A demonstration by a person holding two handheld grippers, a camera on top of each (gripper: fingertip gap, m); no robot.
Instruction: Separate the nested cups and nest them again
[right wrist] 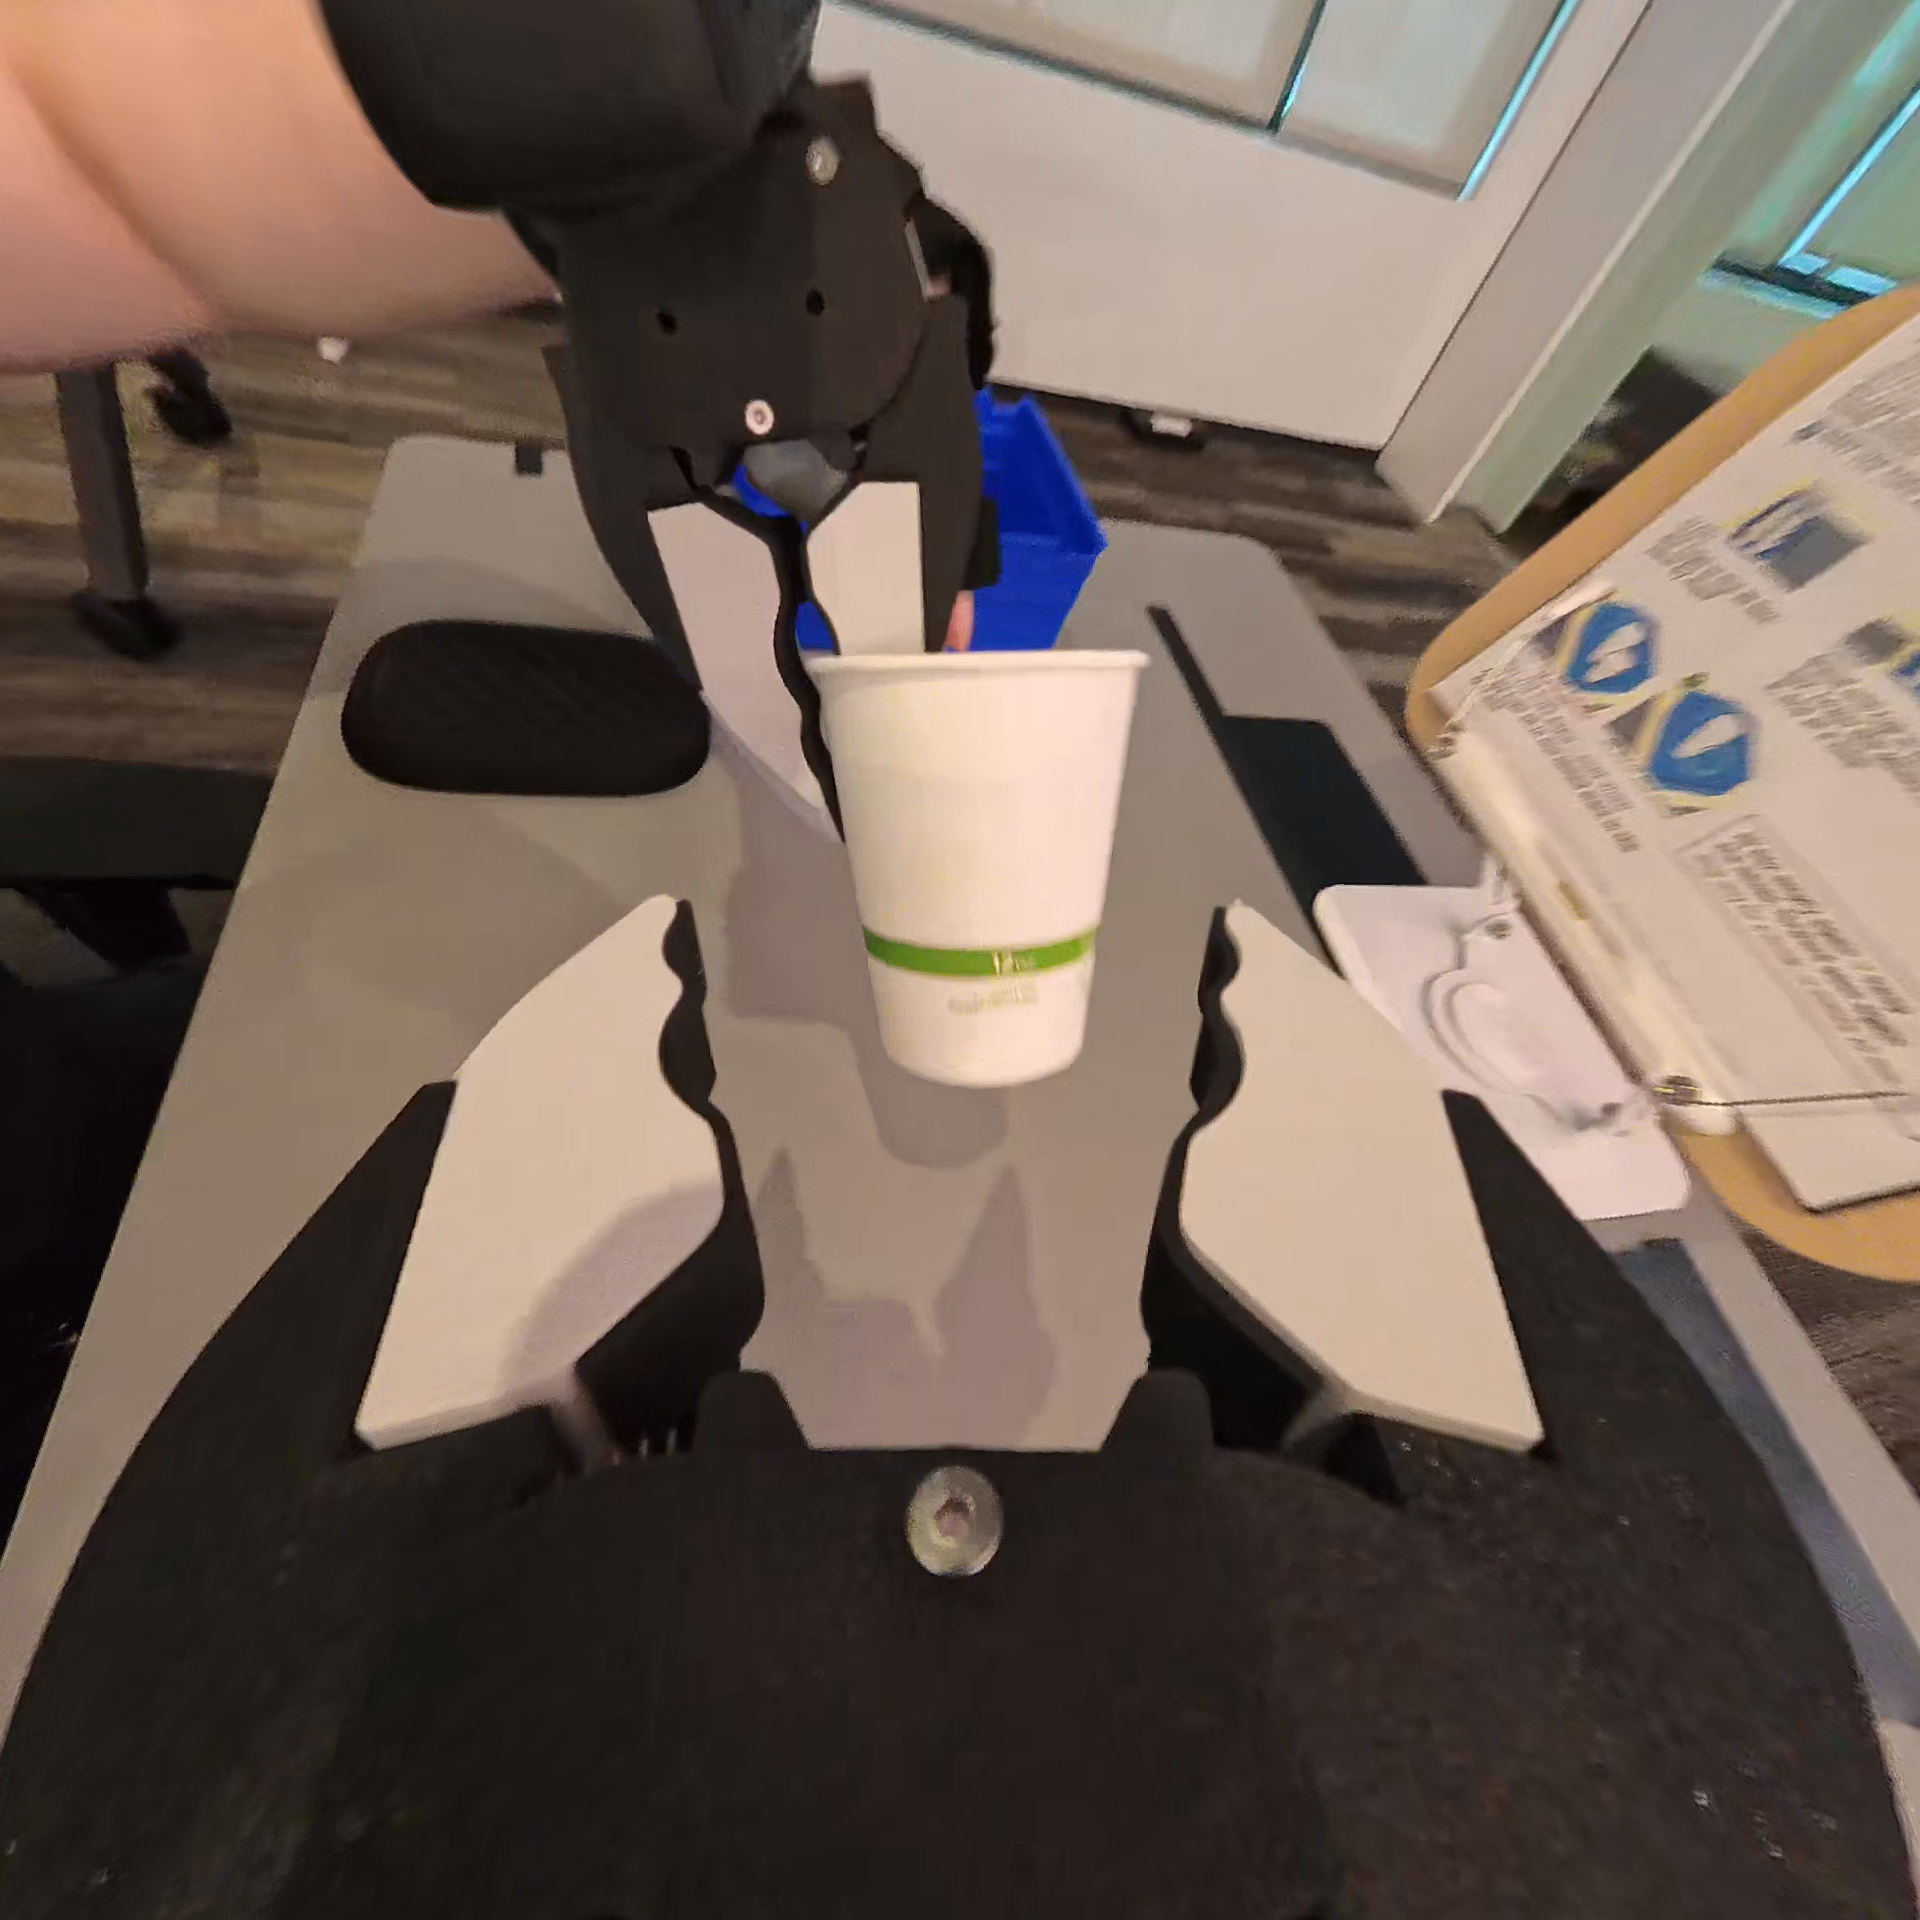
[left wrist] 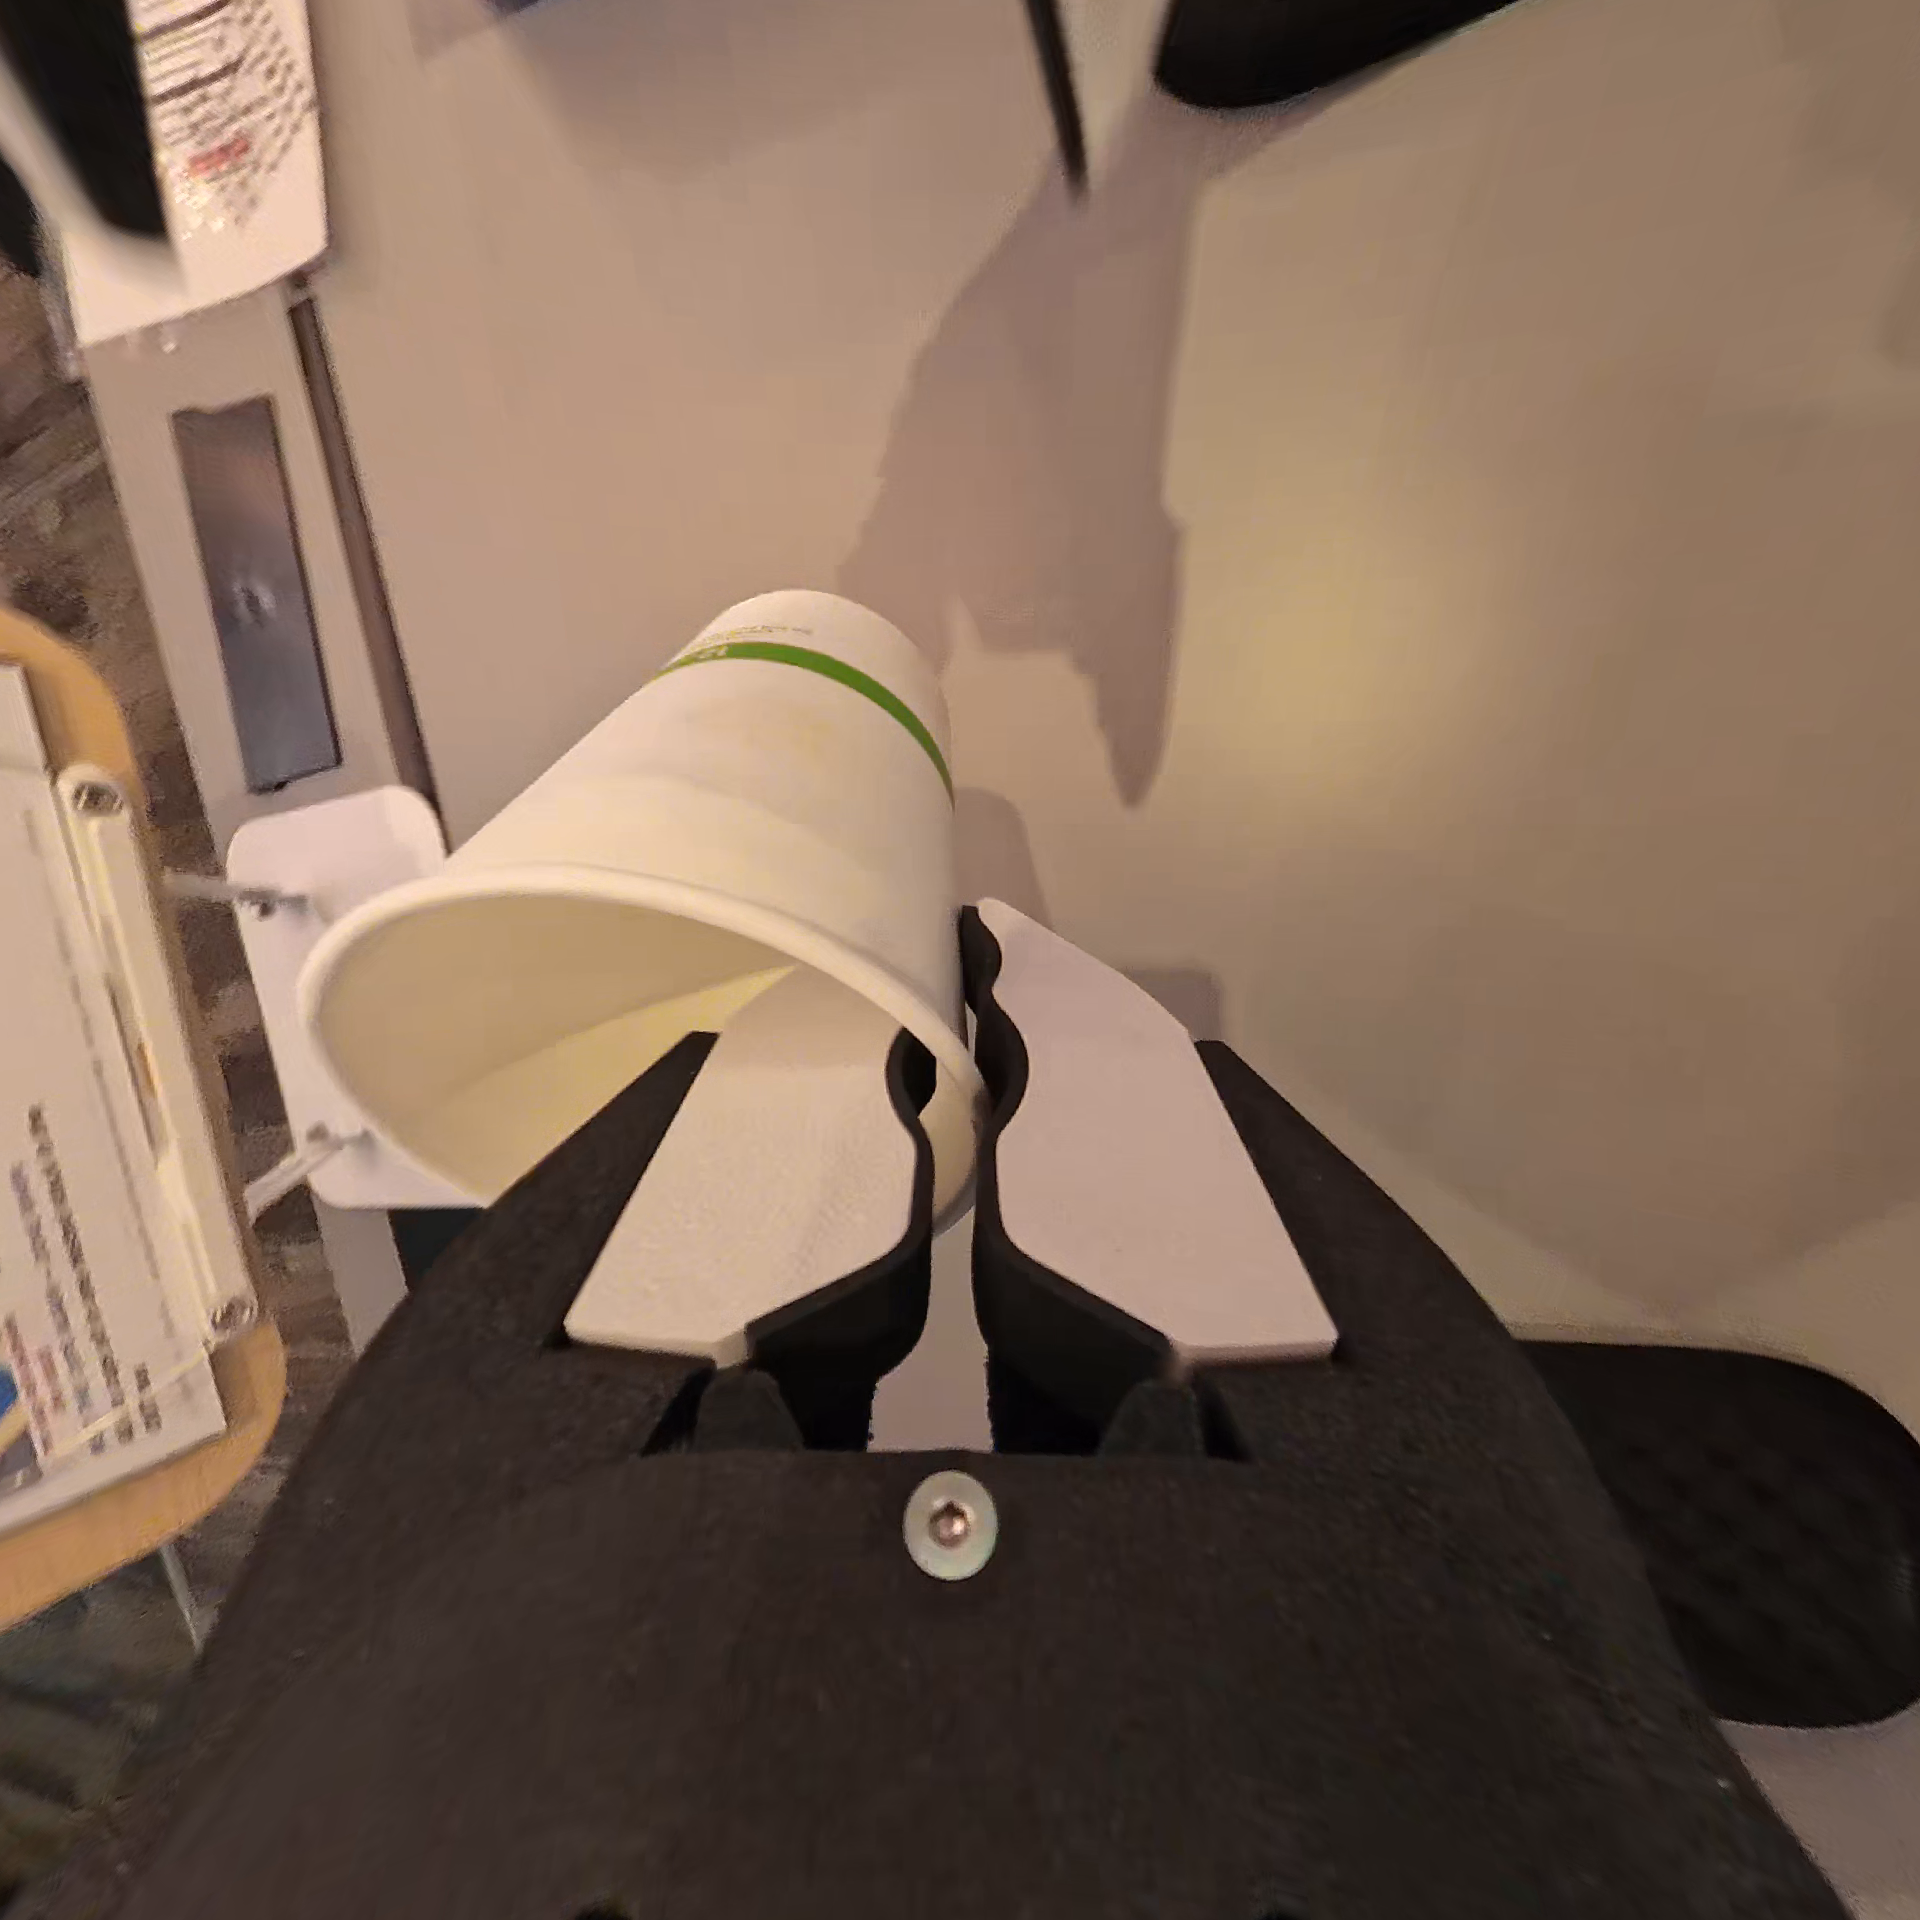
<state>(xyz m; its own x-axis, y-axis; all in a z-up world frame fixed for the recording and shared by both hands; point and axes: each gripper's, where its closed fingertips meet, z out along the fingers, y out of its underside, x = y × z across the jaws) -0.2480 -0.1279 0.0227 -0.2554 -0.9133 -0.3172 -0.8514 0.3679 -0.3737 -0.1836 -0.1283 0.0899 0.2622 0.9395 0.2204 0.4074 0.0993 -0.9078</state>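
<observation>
Above the grey tabletop (right wrist: pixel 499 956), listed left to right as seen from the right wrist view.

Item 1: black oval padded rest (right wrist: pixel 525 709), lying on the table at about ten o'clock from the cup.

Item 2: left gripper (right wrist: pixel 862 665), black body with pale finger plates, coming down from twelve o'clock. Its jaws are clamped together on the cup's rim wall, one finger inside the mouth, one outside.

Item 3: white paper cup with a green band near its base (right wrist: pixel 977 862), held in the air clear of the table, upright, long axis running twelve to six, mouth up. Whether a second cup sits nested inside cannot be told; a faint step on the wall in the left wrist view (left wrist: pixel 727 862) hints at one.

Item 4: right gripper (right wrist: pixel 951 1049), jaws spread wide and holding nothing, with the cup's base just beyond its fingertips at twelve o'clock, centred on the gap. Judged nearest for the next grasp: advance and close on the lower body.

Item 5: blue plastic bin (right wrist: pixel 1039 520), behind the cup.

Item 6: printed board on a wooden stand (right wrist: pixel 1704 748), at three o'clock.
</observation>
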